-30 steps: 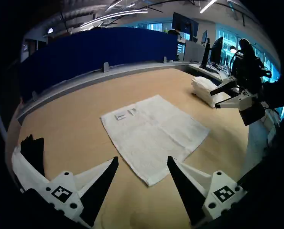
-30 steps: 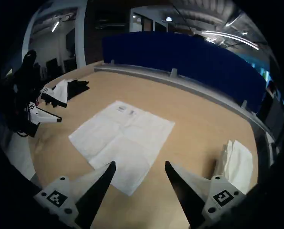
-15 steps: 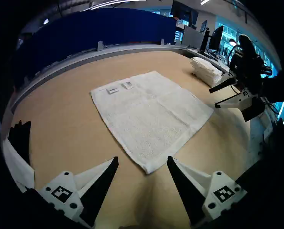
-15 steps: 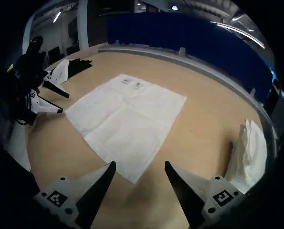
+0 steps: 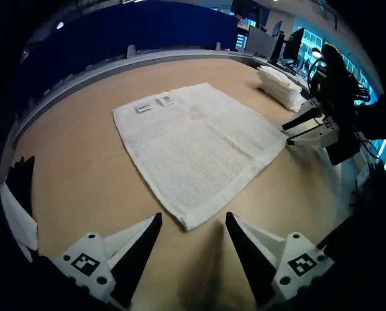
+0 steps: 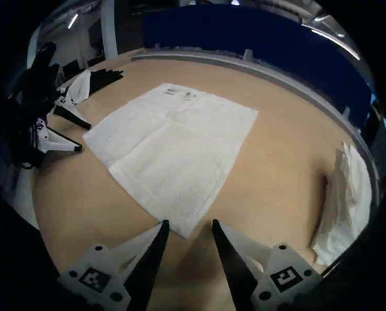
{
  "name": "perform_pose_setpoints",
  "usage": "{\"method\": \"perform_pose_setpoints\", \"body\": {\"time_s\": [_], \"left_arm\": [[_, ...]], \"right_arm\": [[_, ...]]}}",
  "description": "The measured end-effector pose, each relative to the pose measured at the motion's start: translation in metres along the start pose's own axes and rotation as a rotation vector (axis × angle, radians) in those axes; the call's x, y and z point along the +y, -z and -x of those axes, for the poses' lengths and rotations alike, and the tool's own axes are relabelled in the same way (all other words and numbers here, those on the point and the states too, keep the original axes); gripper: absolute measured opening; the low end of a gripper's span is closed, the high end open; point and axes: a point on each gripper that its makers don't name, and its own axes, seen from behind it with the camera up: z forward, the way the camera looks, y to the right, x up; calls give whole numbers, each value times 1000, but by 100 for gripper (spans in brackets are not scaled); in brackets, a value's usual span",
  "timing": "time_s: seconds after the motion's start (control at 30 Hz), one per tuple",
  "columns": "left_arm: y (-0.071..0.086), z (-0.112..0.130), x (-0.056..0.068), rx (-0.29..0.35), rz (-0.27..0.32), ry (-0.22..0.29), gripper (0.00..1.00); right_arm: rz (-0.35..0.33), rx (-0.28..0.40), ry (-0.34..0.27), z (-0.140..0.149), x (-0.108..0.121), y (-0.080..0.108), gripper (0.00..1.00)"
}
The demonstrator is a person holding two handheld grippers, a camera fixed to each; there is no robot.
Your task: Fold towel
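A white towel (image 5: 193, 140) lies spread flat on the wooden table (image 5: 79, 155), with two small labels near its far edge. My left gripper (image 5: 193, 216) stands open just short of the towel's near corner, which lies between its fingertips. In the right gripper view the same towel (image 6: 172, 140) points another corner at my right gripper (image 6: 190, 223), whose fingers stand a narrow gap apart around that corner without pressing it. Farther off, the right gripper (image 5: 286, 135) hangs at the towel's right corner, and the left gripper (image 6: 84, 138) at its left corner.
A stack of folded white towels (image 5: 281, 88) sits at the table's far right, also seen as a stack (image 6: 348, 202). Black and white cloths (image 6: 89, 83) lie at the other end. A blue partition (image 5: 131, 36) runs along the back edge. Monitors (image 5: 297, 49) stand behind.
Both grippers have come down and forward to the towel's near corners. The right gripper's fingers have narrowed; the left gripper's gap is unchanged. The towel has not moved.
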Motion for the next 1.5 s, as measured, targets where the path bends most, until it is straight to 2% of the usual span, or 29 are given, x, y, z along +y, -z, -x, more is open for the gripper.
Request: {"method": "perform_pose_setpoints", "body": {"time_s": [0.27, 0.47, 0.6, 0.67, 0.8, 0.83, 0.97, 1.07, 1.2, 1.5], "left_arm": [[-3, -1, -6, -7, -33, 40, 74], [-5, 1, -11, -9, -71, 19, 61], [-5, 1, -8, -13, -79, 13, 52], [-5, 1, -6, -15, -80, 14, 51], [-5, 1, -7, -20, -92, 23, 29], [-4, 1, -6, -20, -92, 28, 27], [-1, -1, -6, -13, -87, 42, 21], [0, -5, -11, 10, -101, 41, 15], [0, -7, -11, 8, -116, 45, 6], [4, -10, -7, 11, -91, 53, 6]], "right_arm": [[7, 8, -6, 1, 1, -3, 48], [4, 13, -1, 2, -1, -2, 39], [4, 12, 1, 2, -3, -2, 31], [7, 11, 3, 2, -3, -2, 25], [8, 6, -2, 2, -5, -3, 20], [8, 6, -6, 1, -5, -3, 19], [10, 7, -15, 1, -5, -3, 17], [10, 8, -18, 1, -5, -3, 17], [5, 16, -26, -3, -5, -1, 16], [7, 25, -30, -9, -2, 4, 16]]}}
